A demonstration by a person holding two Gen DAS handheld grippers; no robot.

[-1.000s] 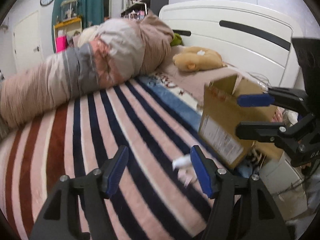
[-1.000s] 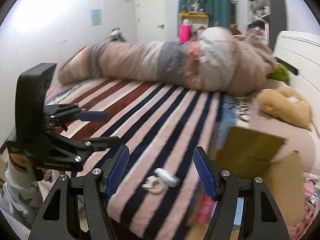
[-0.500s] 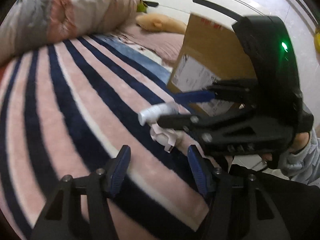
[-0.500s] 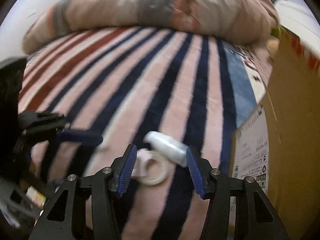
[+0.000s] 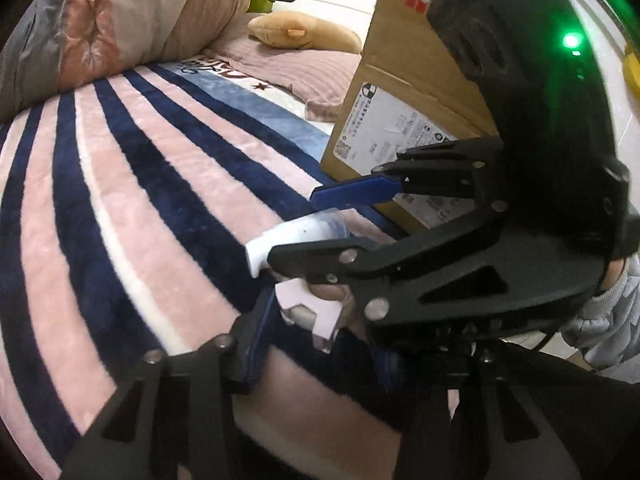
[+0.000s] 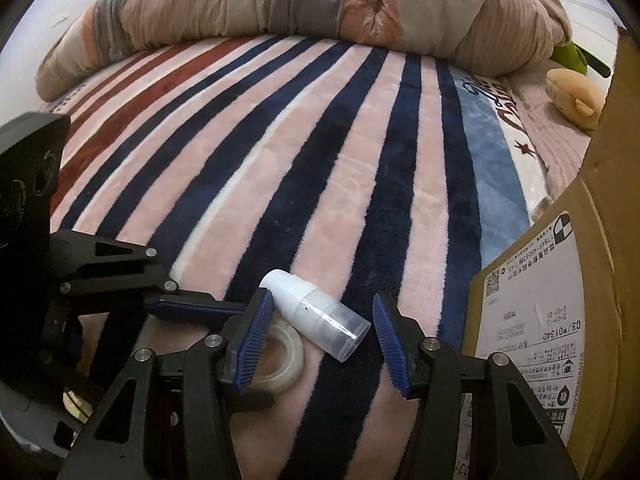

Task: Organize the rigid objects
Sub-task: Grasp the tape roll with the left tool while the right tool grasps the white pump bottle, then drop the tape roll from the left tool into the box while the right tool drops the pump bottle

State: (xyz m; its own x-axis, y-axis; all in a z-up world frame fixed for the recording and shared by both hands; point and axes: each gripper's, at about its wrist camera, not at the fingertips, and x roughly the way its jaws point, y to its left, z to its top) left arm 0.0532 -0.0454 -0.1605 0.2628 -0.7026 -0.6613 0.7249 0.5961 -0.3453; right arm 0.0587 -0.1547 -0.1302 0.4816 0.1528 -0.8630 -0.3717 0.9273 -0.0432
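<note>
A white pump bottle with a clear cap (image 6: 316, 314) lies on its side on the striped blanket (image 6: 320, 152); it also shows in the left wrist view (image 5: 296, 234). A roll of clear tape (image 6: 276, 364) lies just beside it, also seen in the left wrist view (image 5: 308, 310). My right gripper (image 6: 322, 338) is open with its jaws on either side of the bottle, not touching it. My left gripper (image 5: 320, 350) is open close around the tape roll; in the right wrist view its fingers (image 6: 192, 306) reach in from the left.
An open cardboard box (image 6: 580, 300) with a shipping label stands at the right on the bed edge, close to the bottle. A rolled duvet (image 6: 312, 4) lies across the far side. A tan plush toy (image 5: 304, 32) rests near the white headboard.
Both grippers have come down and in toward the bottle and tape. The right gripper now straddles the bottle; the left has closed in on the tape roll.
</note>
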